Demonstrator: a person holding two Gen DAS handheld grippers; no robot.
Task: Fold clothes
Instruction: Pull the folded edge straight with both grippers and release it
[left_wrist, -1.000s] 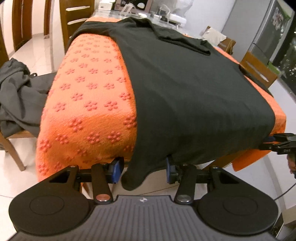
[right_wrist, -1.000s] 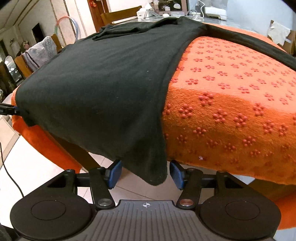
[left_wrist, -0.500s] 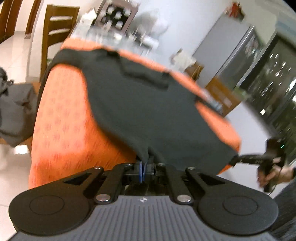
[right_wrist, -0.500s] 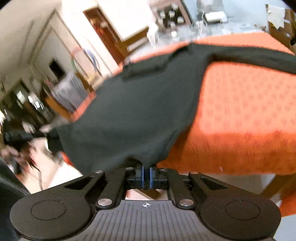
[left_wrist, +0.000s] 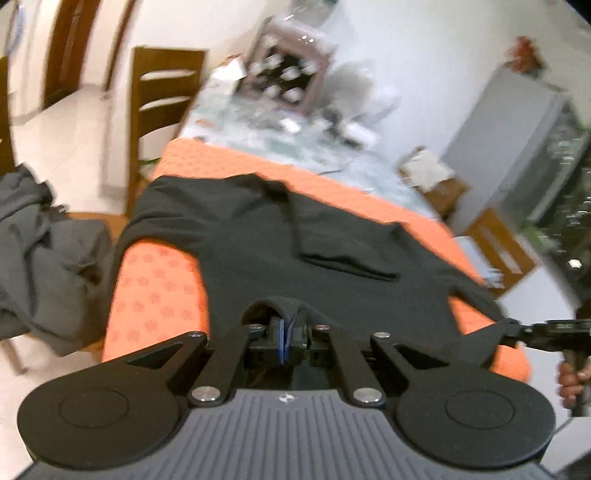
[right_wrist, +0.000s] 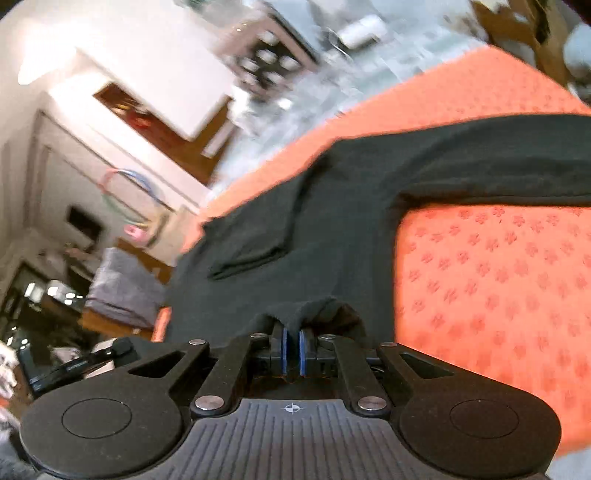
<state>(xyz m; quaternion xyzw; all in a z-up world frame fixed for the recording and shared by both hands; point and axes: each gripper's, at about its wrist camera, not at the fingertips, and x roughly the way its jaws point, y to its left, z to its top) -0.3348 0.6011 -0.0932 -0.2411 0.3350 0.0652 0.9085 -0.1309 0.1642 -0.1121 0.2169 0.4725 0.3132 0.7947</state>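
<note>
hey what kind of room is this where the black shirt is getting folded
Most likely a home dining room: wooden dining chairs stand around a table under an orange floral cloth, and what looks like a grey fridge stands by the wall.

A plain black shirt (left_wrist: 332, 280) lies across an orange cloth (right_wrist: 498, 266) patterned with darker, seemingly floral, motifs; grey garments (left_wrist: 40, 258) alongside.

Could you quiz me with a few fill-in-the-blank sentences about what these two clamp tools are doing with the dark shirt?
1. The left gripper is shut on the hem of the ____ shirt.
2. The right gripper is ____ on the same hem.
3. The shirt lies on an ____ flower-patterned cloth.
4. A pile of ____ clothing sits on a chair to the left.

Missing words: black; shut; orange; grey
</note>
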